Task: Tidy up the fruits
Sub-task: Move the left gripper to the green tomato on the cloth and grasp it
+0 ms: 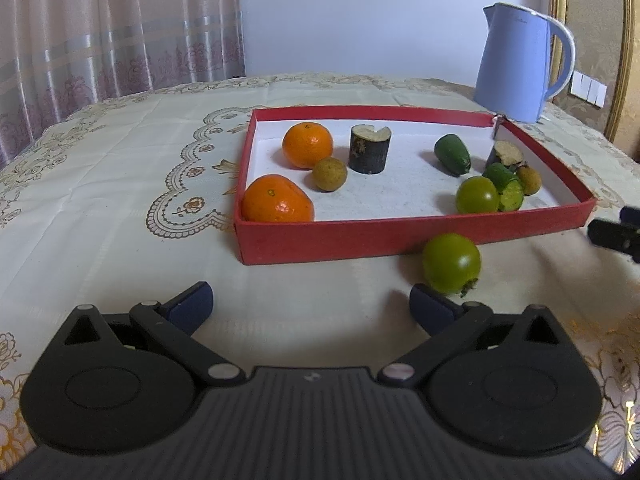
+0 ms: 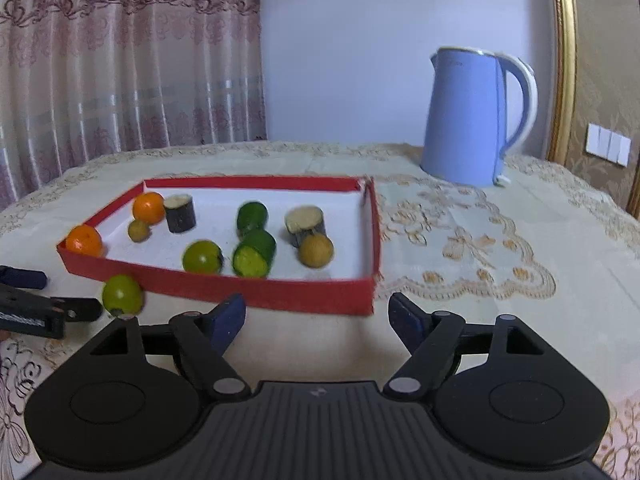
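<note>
A red tray (image 1: 360, 240) (image 2: 280, 294) on the tablecloth holds two oranges (image 1: 307, 145), two dark cane pieces (image 1: 370, 148), small brown fruits (image 1: 329, 173), oblong green fruits (image 2: 252, 216) and a round green fruit (image 1: 478, 195) (image 2: 202, 256). Another round green fruit (image 1: 451, 263) (image 2: 122, 294) lies outside, against the tray's front wall. My left gripper (image 1: 310, 304) stands open and empty, its right finger just short of that fruit. My right gripper (image 2: 316, 316) is open with nothing between its fingers, in front of the tray's near right corner.
A light blue kettle (image 1: 520, 64) (image 2: 472, 116) stands behind the tray's far right corner. Curtains hang behind the table on the left and a gold frame (image 2: 564, 60) stands on the right. Bare tablecloth lies to both sides of the tray.
</note>
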The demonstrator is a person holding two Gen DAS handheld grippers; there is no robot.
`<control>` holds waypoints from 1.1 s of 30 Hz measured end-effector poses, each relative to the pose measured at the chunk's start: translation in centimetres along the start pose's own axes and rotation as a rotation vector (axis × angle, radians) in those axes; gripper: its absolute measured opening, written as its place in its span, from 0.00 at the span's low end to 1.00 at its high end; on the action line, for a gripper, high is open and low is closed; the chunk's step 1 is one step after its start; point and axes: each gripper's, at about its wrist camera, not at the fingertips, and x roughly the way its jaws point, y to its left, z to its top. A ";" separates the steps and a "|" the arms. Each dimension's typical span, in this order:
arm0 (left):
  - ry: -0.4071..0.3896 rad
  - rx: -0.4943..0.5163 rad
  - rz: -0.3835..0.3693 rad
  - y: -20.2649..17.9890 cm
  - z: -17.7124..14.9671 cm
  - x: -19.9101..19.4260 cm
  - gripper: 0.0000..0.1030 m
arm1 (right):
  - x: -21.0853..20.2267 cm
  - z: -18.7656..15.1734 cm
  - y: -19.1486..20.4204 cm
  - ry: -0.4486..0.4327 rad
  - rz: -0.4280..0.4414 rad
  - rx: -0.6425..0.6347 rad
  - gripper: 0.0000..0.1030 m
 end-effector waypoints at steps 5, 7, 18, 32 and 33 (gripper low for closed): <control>-0.015 -0.036 -0.038 0.0 -0.3 -1.0 1.00 | 1.0 -0.8 -0.9 0.042 0.016 0.044 0.76; -0.014 -0.061 -0.072 -0.4 -0.2 -1.5 1.00 | 1.4 -0.8 -1.3 0.065 0.024 0.072 0.77; 0.028 -0.065 -0.056 -4.1 1.2 -0.2 1.00 | 1.8 -1.1 -2.7 0.097 0.044 0.154 0.90; 0.022 -0.024 0.048 -5.6 1.1 1.2 0.99 | 2.0 -1.1 -2.4 0.104 0.035 0.134 0.91; 0.020 -0.027 0.054 -5.6 1.1 1.2 0.96 | 2.0 -1.1 -2.4 0.105 0.034 0.134 0.92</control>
